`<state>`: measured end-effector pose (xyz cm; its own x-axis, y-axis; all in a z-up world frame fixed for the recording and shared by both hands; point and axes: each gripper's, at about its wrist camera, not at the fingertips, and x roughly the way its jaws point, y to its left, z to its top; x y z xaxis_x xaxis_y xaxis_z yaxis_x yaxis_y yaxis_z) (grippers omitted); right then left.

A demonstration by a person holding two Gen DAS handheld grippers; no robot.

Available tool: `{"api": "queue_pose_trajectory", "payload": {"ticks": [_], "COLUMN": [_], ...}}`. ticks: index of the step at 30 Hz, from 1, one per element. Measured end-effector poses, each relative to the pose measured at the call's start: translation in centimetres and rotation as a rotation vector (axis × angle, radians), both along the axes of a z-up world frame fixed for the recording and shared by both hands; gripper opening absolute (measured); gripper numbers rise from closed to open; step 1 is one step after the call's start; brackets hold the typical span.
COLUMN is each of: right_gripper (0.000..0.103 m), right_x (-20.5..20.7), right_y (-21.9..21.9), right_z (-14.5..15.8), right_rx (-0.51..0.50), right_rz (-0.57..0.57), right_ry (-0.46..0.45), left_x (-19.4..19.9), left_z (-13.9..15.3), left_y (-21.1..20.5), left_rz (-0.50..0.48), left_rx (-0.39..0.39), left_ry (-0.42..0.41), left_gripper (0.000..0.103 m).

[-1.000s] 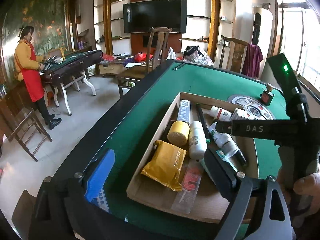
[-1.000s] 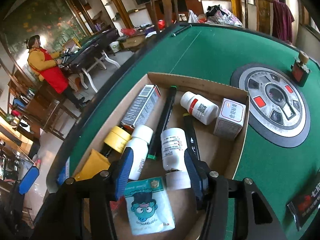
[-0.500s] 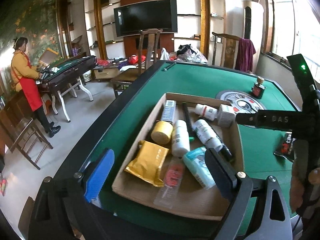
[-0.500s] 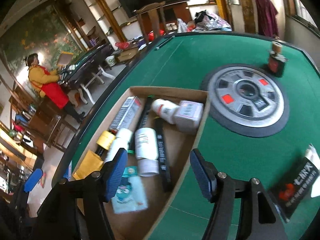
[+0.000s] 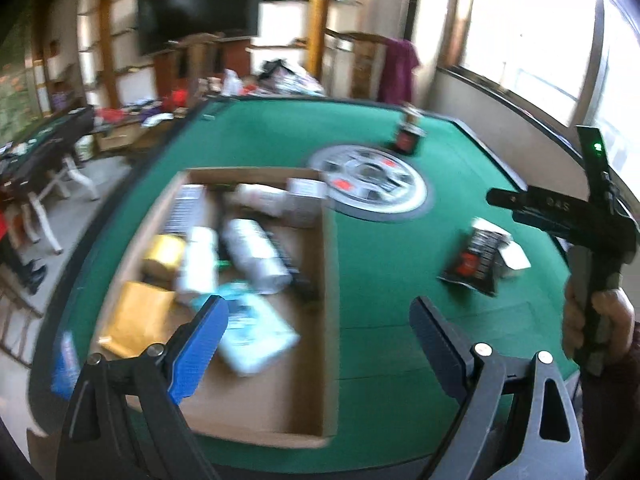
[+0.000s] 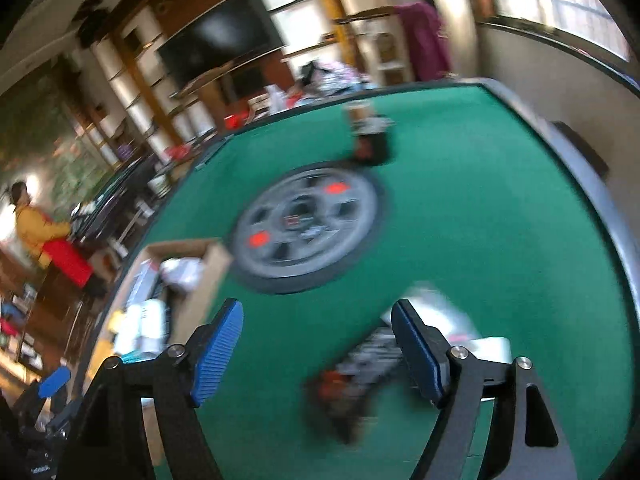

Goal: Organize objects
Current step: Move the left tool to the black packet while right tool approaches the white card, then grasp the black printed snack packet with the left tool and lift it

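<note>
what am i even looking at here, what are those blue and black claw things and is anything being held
Those claws are two hand-held grippers, each carried by a person, with a camera looking along its fingers. One picture is from the left hand-held gripper, the other from the right hand-held gripper. Both stand open and hold nothing; the right one's jaws have just been opening. On the green table lies a cardboard box of bottles and packets, with a dark packet outside it. The person's hand grips the right handle.

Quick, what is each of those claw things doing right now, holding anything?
Left gripper: open, holding nothing.
Right gripper: open, jaws just widened, nothing between them.
</note>
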<state>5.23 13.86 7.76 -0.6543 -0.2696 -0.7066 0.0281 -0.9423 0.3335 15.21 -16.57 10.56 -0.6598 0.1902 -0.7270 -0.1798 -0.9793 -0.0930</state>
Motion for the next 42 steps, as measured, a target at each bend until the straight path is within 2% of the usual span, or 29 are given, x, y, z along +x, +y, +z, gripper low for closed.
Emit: {"api": "queue_pose_trajectory", "payload": {"ticks": [2,6,12,24,29,32,34,35,36,42], "right_gripper": [0.082,0.082,0.082,0.082,0.083,0.083,0.084,0.085,0.086,0.090], "right_x": [0.1,0.5,0.9,0.8,0.9,0.9,0.9,0.8,0.8,0.7], "right_y": [2.6,6.2,9.0,10.8,10.9,10.8,10.8,10.8,10.7,10.0], "right_z": [-0.9,-2.8,-4.8,-6.1,-6.1,-6.1,-6.1,-6.1,-6.1,-6.1], "right_rx": [-0.014,-0.040,-0.081,-0.180,-0.196,-0.185,-0.182,-0.181,-0.178,-0.141], "right_rz": [-0.043,-0.096,-0.133,-0.128,-0.125,-0.119,-0.116,-0.114,-0.111,-0.096], "right_ry": [-0.019,-0.052,-0.070,-0.078,-0.075,-0.073,-0.071,-0.070,-0.069,-0.063], "left_x": [-0.6,-2.0,-4.2,-8.7,-10.4,-11.1,-11.5,-11.5,-11.7,-11.0], "left_z": [-0.7,-2.3,-3.8,-6.1,-7.8,-8.2,-8.1,-8.0,-8.1,-8.1], "left_y": [2.4,7.3,12.4,18.5,20.9,21.6,21.7,21.5,21.4,20.6], "left_rz": [-0.055,-0.131,-0.217,-0.368,-0.418,-0.430,-0.426,-0.434,-0.439,-0.414], "left_rx": [-0.003,-0.064,-0.091,-0.140,-0.193,-0.179,-0.155,-0.125,-0.105,-0.106], "left_ry": [-0.018,-0.038,-0.050,-0.031,-0.047,-0.054,-0.057,-0.062,-0.088,-0.085], "left_gripper": [0.092,0.091,0.091,0.091,0.091,0.091,0.078,0.051,0.034,0.033]}}
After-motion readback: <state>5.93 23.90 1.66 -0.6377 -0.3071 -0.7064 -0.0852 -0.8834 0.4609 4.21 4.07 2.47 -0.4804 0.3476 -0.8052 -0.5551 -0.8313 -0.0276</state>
